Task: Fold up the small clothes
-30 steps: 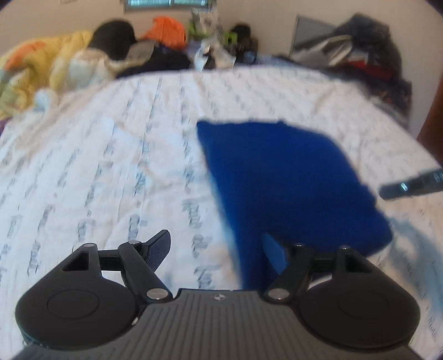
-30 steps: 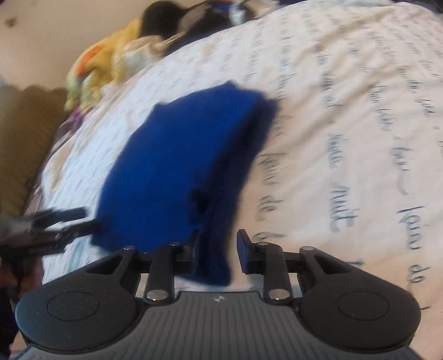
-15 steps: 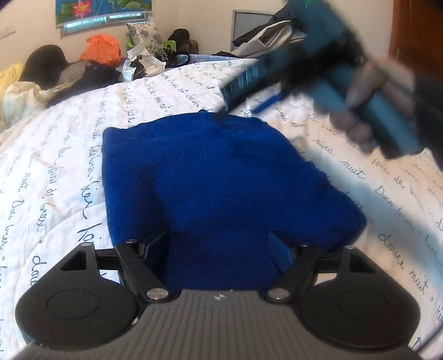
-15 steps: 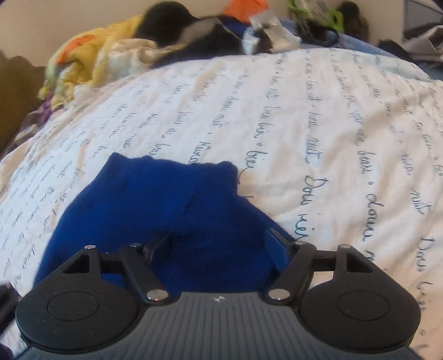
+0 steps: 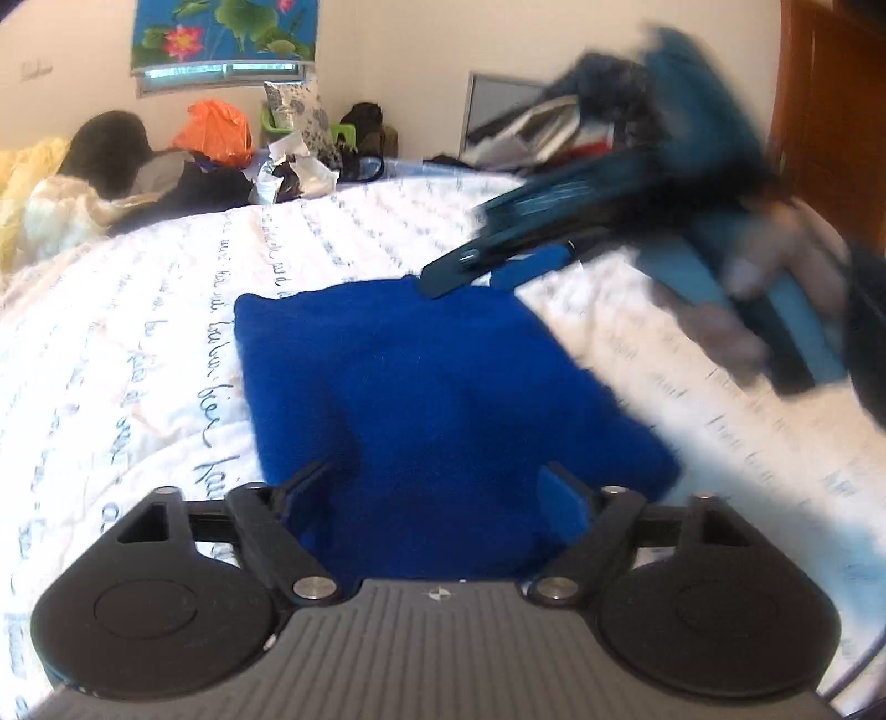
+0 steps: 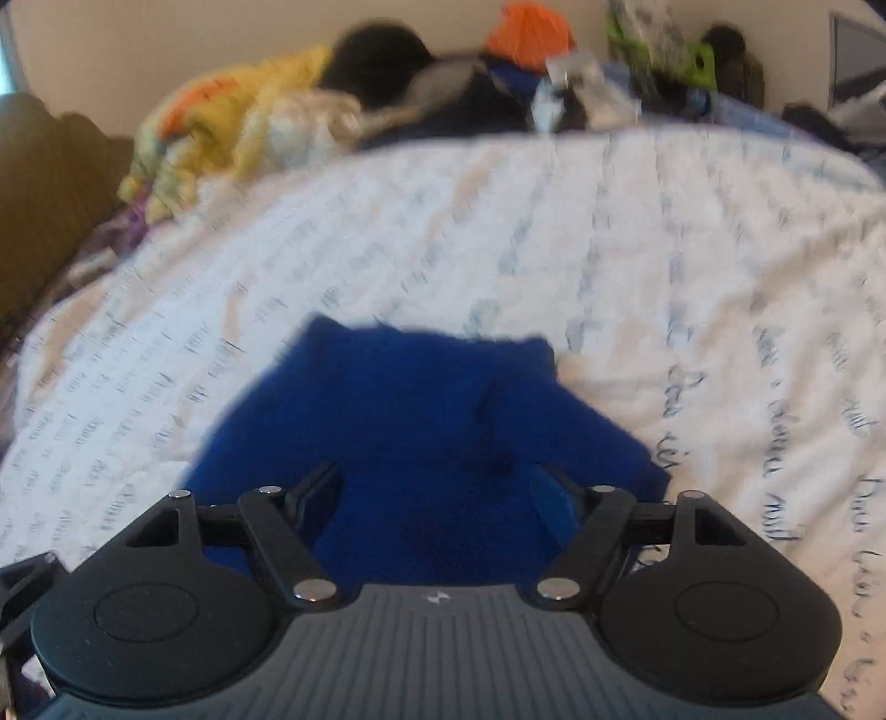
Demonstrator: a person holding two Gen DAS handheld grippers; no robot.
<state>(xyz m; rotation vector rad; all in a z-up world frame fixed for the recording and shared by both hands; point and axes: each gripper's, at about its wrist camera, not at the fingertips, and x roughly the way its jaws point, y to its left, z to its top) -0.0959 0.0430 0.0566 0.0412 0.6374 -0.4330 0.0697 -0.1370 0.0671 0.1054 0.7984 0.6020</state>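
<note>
The blue garment lies folded on the bed cover, a compact, roughly rectangular pad of fuzzy knit. It is a deep, uniform blue with soft edges and two small raised corners along its far edge in the right wrist view. In that view a shallow crease runs down from near the right corner.

The left gripper has its jaws spread wide, one finger at either side of the near edge of the garment; whether the fingers touch the cloth cannot be told. The right gripper is likewise spread wide over the near part of the garment, clamping nothing. In the left wrist view the right gripper appears again, blurred, at the far right corner of the garment, held by the right hand (contact with the cloth cannot be confirmed).

The bed cover is white, quilted and printed with rows of dark cursive script. Along its far edge sits a pile of items: a yellow blanket, a black bundle, an orange bag, crumpled paper and green objects. On the cream wall behind hangs a poster with lotus flowers. At the right stand a heap of dark clothes and a brown wooden door.
</note>
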